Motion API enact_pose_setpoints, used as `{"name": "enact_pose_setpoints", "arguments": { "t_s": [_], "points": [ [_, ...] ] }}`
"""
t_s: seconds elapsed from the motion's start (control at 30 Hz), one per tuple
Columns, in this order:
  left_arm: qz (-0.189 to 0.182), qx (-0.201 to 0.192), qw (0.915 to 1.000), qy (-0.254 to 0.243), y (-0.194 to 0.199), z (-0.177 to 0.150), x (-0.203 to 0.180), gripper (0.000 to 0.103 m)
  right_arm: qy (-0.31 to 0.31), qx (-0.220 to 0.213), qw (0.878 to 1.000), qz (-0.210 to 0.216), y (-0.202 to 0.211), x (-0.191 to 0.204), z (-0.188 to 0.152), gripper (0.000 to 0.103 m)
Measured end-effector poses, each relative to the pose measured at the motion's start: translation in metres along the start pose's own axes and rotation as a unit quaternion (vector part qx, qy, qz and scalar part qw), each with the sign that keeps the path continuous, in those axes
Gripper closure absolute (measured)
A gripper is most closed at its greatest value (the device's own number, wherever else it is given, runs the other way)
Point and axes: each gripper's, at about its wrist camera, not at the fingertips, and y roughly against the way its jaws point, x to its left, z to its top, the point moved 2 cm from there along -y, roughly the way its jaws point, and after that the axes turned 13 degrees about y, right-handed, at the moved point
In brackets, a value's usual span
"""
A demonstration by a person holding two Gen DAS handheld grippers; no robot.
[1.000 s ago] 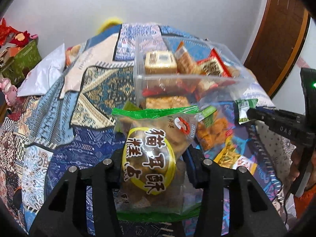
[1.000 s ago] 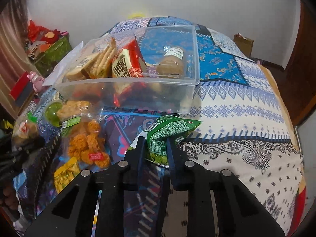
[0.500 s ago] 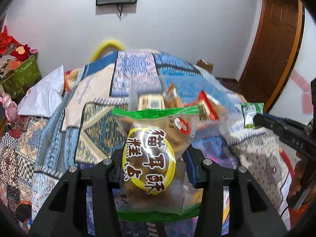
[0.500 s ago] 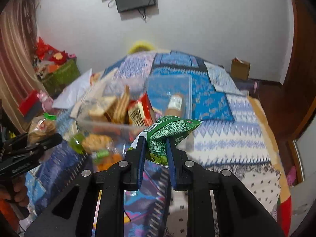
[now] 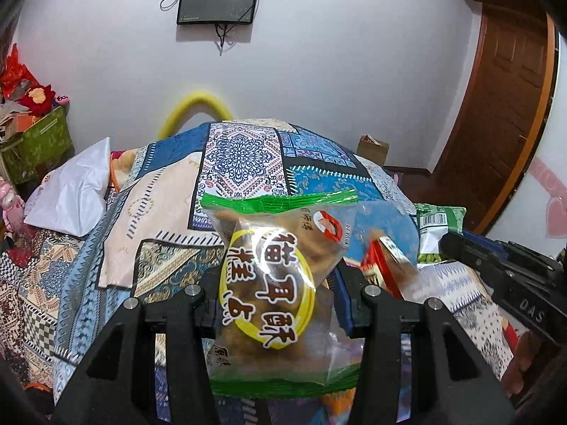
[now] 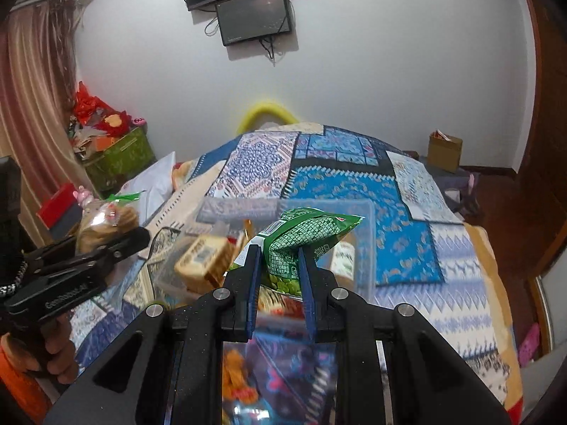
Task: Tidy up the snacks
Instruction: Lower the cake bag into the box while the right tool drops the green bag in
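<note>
My left gripper [image 5: 278, 285] is shut on a clear snack bag with a yellow oval label and green seams [image 5: 273, 283], held up above the bed. It also shows in the right wrist view [image 6: 106, 225] at the left. My right gripper [image 6: 281, 262] is shut on a green pea snack packet [image 6: 304, 233], which also shows in the left wrist view [image 5: 437, 226] at the right. A clear plastic bin [image 6: 365, 219] with several snack packs lies below and beyond both grippers, partly hidden behind the held bags.
The patchwork bedspread [image 5: 244, 156] covers the bed. Loose snack bags [image 6: 241, 372] lie on it under my right gripper. A white pillow [image 5: 74, 191] lies at the left. A cardboard box [image 6: 444, 150] sits on the floor at the right, by a wooden door [image 5: 503, 106].
Both grippers have risen and tilted up with their bags. The bin has dropped low in both views, and the wall and screens have come into view.
</note>
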Motion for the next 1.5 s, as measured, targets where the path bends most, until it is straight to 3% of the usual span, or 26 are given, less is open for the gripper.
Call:
{"name": "enact_pose_setpoints", "arguments": {
  "t_s": [0.27,0.5,0.83,0.93,1.1,1.37,1.5],
  "points": [
    [0.013,0.012,0.9998,0.001,-0.042,0.009,-0.002,0.056,0.015,0.014,1.000,0.007,-0.034,0.007,0.012,0.084],
    [0.021,0.027,0.9993,-0.015,-0.076,0.013,-0.002,0.056,0.025,0.050,0.998,0.011,-0.071,0.009,0.008,0.084],
    [0.038,0.054,0.9978,-0.001,-0.113,0.015,0.002,0.055,0.023,0.082,0.996,0.018,-0.097,0.004,0.003,0.084],
    [0.041,0.068,0.9966,0.021,-0.121,0.016,0.008,0.046,0.032,0.088,0.996,0.013,-0.098,0.006,0.003,0.082],
    [0.028,0.068,0.9968,0.033,-0.112,0.018,0.012,0.037,0.044,0.094,0.995,0.007,-0.096,0.010,0.005,0.079],
    [0.022,0.045,0.9987,0.004,-0.064,0.019,0.008,0.036,0.044,0.080,0.996,0.006,-0.070,0.013,0.007,0.073],
    [0.026,0.031,0.9990,-0.017,-0.035,0.015,0.008,0.034,0.037,0.063,0.997,0.008,-0.048,0.013,0.008,0.061]
  ]
}}
